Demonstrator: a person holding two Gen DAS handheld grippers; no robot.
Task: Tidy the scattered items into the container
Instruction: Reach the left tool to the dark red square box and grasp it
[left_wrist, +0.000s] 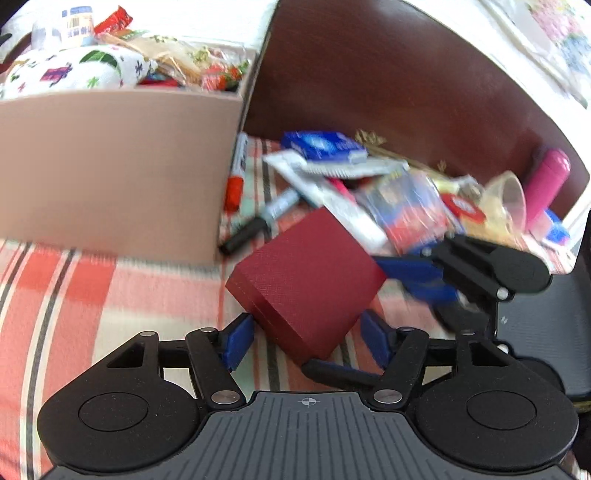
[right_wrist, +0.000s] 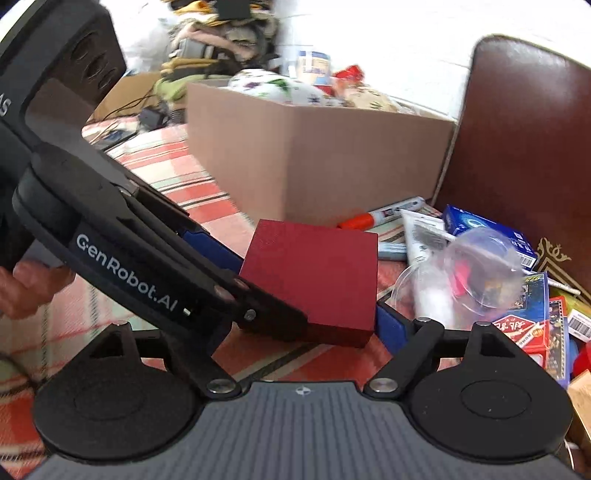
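Note:
A dark red square box (left_wrist: 306, 280) sits tilted between the blue pads of my left gripper (left_wrist: 306, 338), which is shut on its near corner. The same red box (right_wrist: 314, 280) fills the middle of the right wrist view, with the left gripper (right_wrist: 236, 273) clamped on its left side. My right gripper (right_wrist: 306, 332) is open, with one blue pad (right_wrist: 391, 328) beside the box's right edge. The cardboard container (left_wrist: 110, 173) stands at the left, heaped with packets and a patterned cloth; it also shows in the right wrist view (right_wrist: 332, 147).
A pile of scattered items lies on the striped cloth: an orange-capped marker (left_wrist: 236, 177), a black marker (left_wrist: 258, 225), a blue pack (left_wrist: 325, 146), a clear cup (left_wrist: 506, 199), a pink tube (left_wrist: 546, 184), card packs (right_wrist: 532, 321). A brown chair back (left_wrist: 406, 81) stands behind.

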